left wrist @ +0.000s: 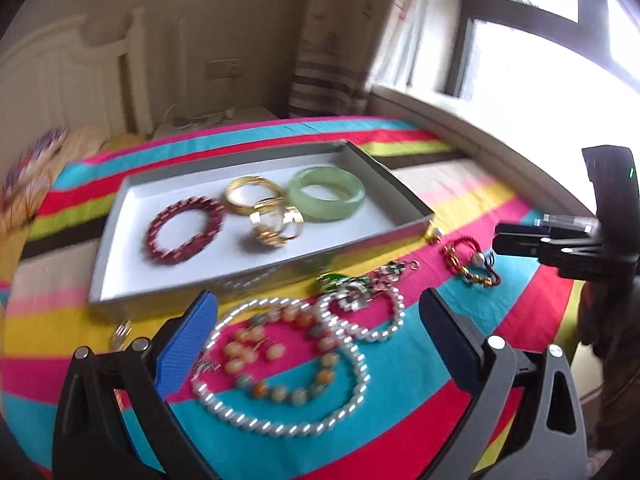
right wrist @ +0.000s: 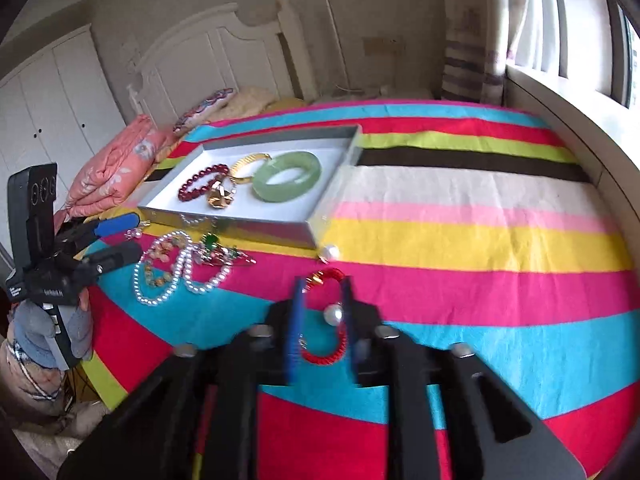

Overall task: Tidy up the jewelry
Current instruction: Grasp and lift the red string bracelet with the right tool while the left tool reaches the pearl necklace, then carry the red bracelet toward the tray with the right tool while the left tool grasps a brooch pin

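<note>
Lying on a striped bedspread (right wrist: 460,236) that covers the bed, the jewelry spreads out in front of a shallow grey tray (left wrist: 120,236), the landmark for everything else.

Nearest, on the side of the tray toward the cameras, the right hand-held gripper (right wrist: 322,320) points down at a red cord bracelet (right wrist: 328,344) with a white pearl bead. Its fingers stand apart on either side of the bracelet, which rests on the bedspread between them; the pads do not appear to press on it. No earlier look is given here, so only this parted stance can be told.

The left hand-held gripper (left wrist: 316,344) has its jaws spread wide and grips nothing. Between its blue pad and dark pad, below the tray's near wall, lies a tangle: a long pearl necklace (left wrist: 280,364), a strand of orange and pale beads (left wrist: 260,356) looped inside it, and a green and silver piece (left wrist: 352,284) just beside the tray's near wall. A single pearl (right wrist: 330,253) sits off the tray's near right corner.

Inside the tray rest a dark red bead bracelet (left wrist: 184,230) toward its left, a gold bangle (left wrist: 248,196) and a gold watch-like piece (left wrist: 276,228) in its middle, and a pale green jade bangle (left wrist: 326,194) toward its right.

Beyond the tray stand a white headboard (right wrist: 224,52) and a window (left wrist: 532,32).
</note>
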`<action>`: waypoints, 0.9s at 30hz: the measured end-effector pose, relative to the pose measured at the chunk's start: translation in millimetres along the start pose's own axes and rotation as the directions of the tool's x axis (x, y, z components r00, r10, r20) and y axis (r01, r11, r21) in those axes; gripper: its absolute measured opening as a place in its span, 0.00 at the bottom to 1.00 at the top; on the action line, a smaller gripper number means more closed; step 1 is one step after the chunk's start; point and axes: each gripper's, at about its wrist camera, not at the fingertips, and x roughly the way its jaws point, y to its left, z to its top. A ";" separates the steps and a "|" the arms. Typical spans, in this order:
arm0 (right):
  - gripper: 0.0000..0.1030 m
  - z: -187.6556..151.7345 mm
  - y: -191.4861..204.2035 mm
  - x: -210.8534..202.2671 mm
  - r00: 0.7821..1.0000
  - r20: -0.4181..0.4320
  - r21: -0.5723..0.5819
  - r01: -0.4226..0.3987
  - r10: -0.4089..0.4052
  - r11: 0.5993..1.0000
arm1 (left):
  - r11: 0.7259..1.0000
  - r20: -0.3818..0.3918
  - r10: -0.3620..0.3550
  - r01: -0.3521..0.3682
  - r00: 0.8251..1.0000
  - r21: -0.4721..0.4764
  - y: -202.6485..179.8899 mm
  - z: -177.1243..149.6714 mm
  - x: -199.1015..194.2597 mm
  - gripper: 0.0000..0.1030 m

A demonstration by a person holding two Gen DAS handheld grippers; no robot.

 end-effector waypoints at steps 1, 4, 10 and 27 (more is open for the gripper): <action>0.63 -1.7 -2.2 -0.6 1.000 0.000 0.003 0.006 -0.006 1.000 | 0.999 -0.011 -0.002 0.002 1.000 0.034 -7.7 4.2 6.7 0.93; 0.67 -6.1 -5.7 -3.8 1.000 0.001 0.002 0.001 -0.001 1.000 | 0.992 -0.072 -0.024 0.033 0.997 0.121 -25.4 17.1 30.1 0.78; 0.66 -15.3 -6.2 1.4 0.998 -0.062 -0.017 -0.033 0.032 0.999 | 0.943 -0.146 0.010 0.039 0.989 0.332 -56.4 21.8 56.0 0.77; 0.15 9.0 8.9 38.9 0.989 -0.136 -0.077 0.041 -0.051 0.996 | 0.956 -0.133 -0.069 0.103 0.989 0.275 -46.7 25.3 58.3 0.17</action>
